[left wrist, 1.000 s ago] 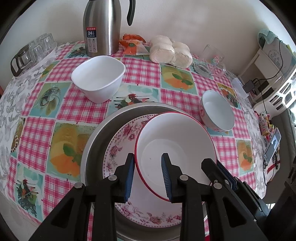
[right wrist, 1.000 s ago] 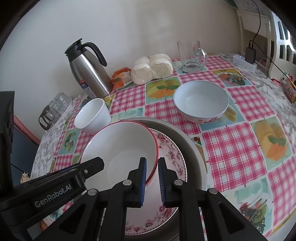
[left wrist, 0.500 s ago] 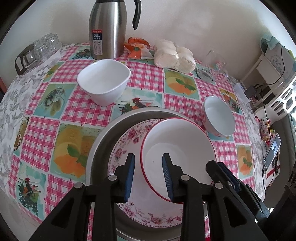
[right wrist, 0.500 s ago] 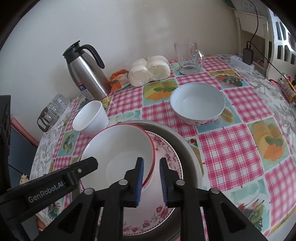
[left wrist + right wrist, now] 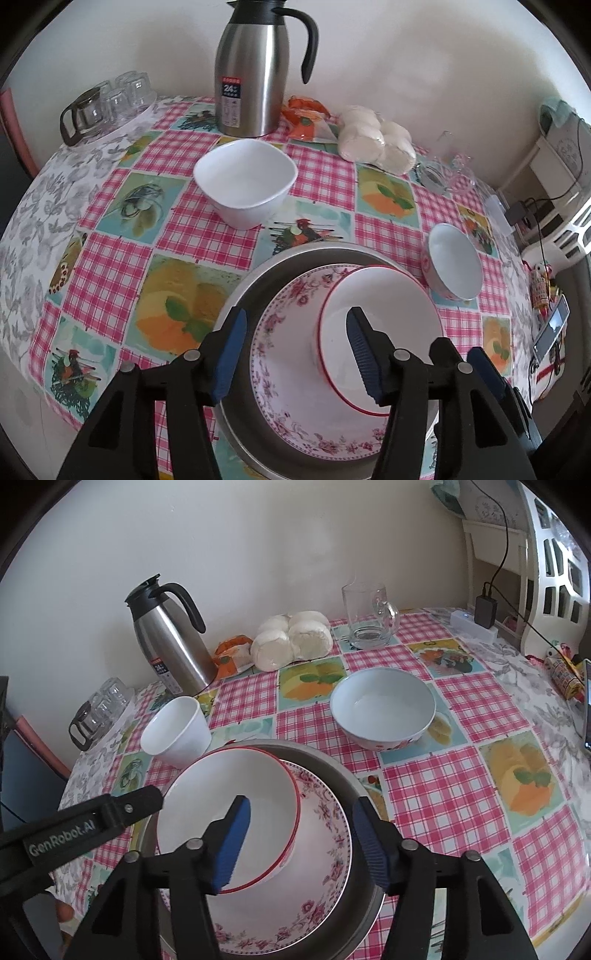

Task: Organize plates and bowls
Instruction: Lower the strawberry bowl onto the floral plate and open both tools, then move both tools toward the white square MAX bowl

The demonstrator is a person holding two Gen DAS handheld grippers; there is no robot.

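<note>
A red-rimmed white bowl (image 5: 384,314) (image 5: 218,797) rests on a floral plate (image 5: 284,354) (image 5: 325,849) inside a metal pan (image 5: 266,280) (image 5: 332,771). My left gripper (image 5: 295,354) is open above the plate, its jaws astride the bowl's left rim, touching nothing. My right gripper (image 5: 299,842) is open over the bowl's right rim. A square white bowl (image 5: 245,182) (image 5: 177,731) stands beyond the pan. A round floral bowl (image 5: 454,266) (image 5: 382,707) stands to the pan's right.
A steel thermos (image 5: 255,70) (image 5: 170,642), a bag of buns (image 5: 373,144) (image 5: 291,638), a glass mug (image 5: 369,616) and upturned glasses (image 5: 107,103) line the table's back. A power strip (image 5: 472,624) lies at the far right.
Both grippers opened wide from nearly shut and let go of the red-rimmed bowl, which now rests on the plate. Both drew back and up a little.
</note>
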